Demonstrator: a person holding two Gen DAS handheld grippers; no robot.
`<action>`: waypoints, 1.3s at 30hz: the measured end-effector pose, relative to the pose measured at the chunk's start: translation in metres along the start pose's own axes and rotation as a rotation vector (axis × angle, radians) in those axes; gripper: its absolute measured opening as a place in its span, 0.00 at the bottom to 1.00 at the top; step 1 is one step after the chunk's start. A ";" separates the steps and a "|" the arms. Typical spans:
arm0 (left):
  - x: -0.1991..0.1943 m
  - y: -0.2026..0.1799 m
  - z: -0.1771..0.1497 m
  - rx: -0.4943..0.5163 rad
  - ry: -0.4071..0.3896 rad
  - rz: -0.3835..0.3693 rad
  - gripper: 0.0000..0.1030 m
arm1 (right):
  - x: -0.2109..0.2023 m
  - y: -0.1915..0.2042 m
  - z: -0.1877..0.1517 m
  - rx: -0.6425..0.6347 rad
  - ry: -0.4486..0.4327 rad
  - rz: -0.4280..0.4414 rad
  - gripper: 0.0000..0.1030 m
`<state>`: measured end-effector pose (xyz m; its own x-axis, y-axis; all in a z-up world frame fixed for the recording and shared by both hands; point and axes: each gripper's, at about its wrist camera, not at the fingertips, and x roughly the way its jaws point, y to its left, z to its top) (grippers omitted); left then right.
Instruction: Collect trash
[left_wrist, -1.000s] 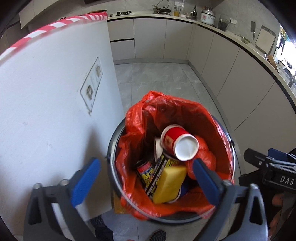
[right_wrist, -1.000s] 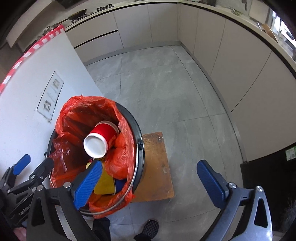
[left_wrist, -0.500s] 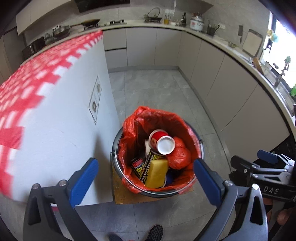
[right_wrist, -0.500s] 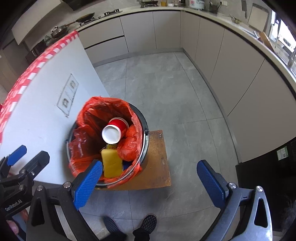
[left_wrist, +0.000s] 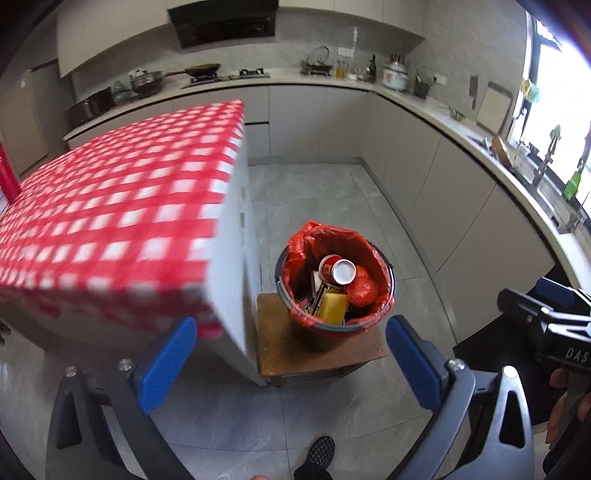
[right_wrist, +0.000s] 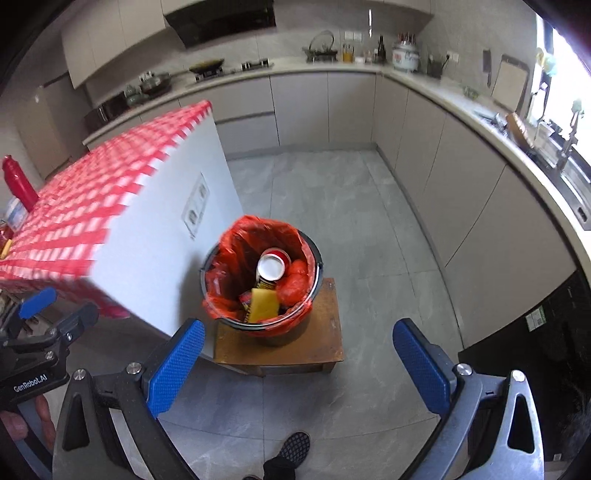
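Observation:
A black bin (left_wrist: 334, 334) with a red liner (left_wrist: 314, 240) stands on a low wooden stool (left_wrist: 273, 350). In it lie a red paper cup (left_wrist: 334, 267), a yellow sponge (left_wrist: 330, 308) and some wrappers. The bin also shows in the right wrist view (right_wrist: 275, 334), with the cup (right_wrist: 271, 264) and sponge (right_wrist: 264, 304) inside. My left gripper (left_wrist: 291, 363) is open and empty, high above and in front of the bin. My right gripper (right_wrist: 297, 363) is open and empty, also well above it.
A table with a red checked cloth (left_wrist: 122, 206) stands left of the bin; its white side panel (right_wrist: 173, 229) is close to the bin. A red bottle (right_wrist: 16, 182) stands on it. Grey kitchen cabinets (left_wrist: 424, 177) run along the back and right. My shoe (right_wrist: 293, 448) is on the tiled floor.
Both grippers have risen and pulled back from the bin, so it looks much smaller. The tabletop and kitchen counter have come into view. Both stay open and empty.

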<state>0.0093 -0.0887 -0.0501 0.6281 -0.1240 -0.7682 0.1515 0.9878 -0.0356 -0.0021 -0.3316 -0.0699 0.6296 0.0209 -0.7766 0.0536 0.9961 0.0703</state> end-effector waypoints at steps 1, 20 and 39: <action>-0.012 0.003 -0.004 -0.005 -0.011 0.003 1.00 | -0.011 0.005 -0.003 -0.009 -0.012 0.001 1.00; -0.165 0.005 -0.043 0.020 -0.265 -0.022 1.00 | -0.182 0.064 -0.073 -0.068 -0.219 0.022 1.00; -0.173 0.006 -0.058 0.014 -0.291 -0.024 1.00 | -0.190 0.065 -0.081 -0.071 -0.216 0.039 1.00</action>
<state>-0.1430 -0.0560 0.0459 0.8163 -0.1715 -0.5516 0.1786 0.9830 -0.0414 -0.1808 -0.2639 0.0315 0.7817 0.0482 -0.6218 -0.0239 0.9986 0.0474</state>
